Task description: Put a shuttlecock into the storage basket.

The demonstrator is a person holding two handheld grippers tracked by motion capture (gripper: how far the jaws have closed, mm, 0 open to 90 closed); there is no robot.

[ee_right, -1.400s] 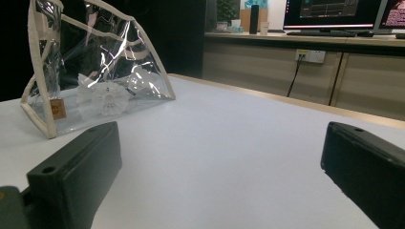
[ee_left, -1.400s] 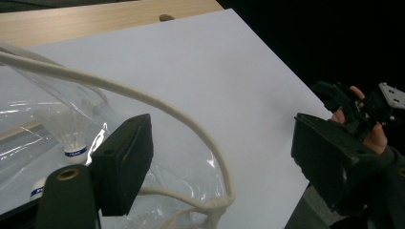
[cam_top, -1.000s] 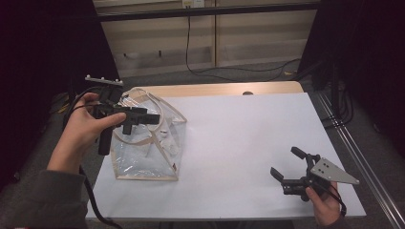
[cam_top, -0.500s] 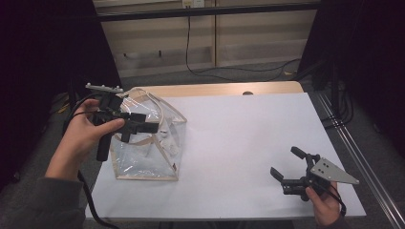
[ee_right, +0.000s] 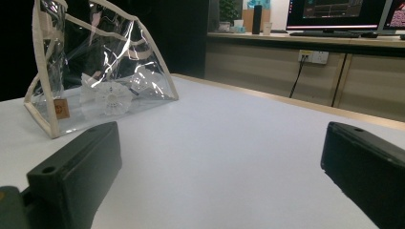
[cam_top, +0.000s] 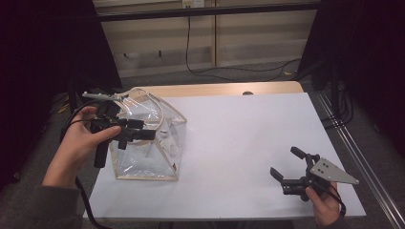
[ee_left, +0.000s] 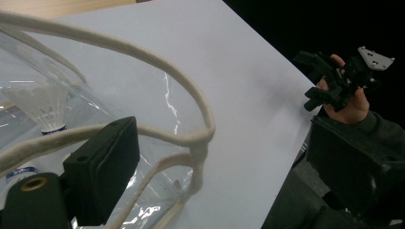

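- The clear plastic tote bag with cream fabric trim (cam_top: pixel 148 143) stands upright at the left end of the white tabletop (cam_top: pixel 239 138), near the table's left edge.
- Two cream rope handles (ee_left: pixel 157 62) arch above the bag's open top.
- White feather shuttlecocks (ee_right: pixel 111 100) lie inside the bag on its bottom; one of them, with a blue band at its base (ee_left: pixel 45 107), is visible through the clear wall in the left gripper view.
- The left gripper (cam_top: pixel 138 133), black and held in the person's left hand (cam_top: pixel 79 145), hovers over the bag's open top, pointing across the bag toward the table's centre.
- The left gripper's jaws have just been opening and stand released. One rope handle passes between them in the left gripper view, against the face of the near jaw; no pad presses on it.
- The right gripper (cam_top: pixel 286 167), black with a grey three-cornered plate (cam_top: pixel 332 172), is held in the right hand (cam_top: pixel 325 205) at the table's near right corner, well apart from the bag.
- The right gripper's jaws are spread wide with only bare tabletop between them, aimed toward the bag.
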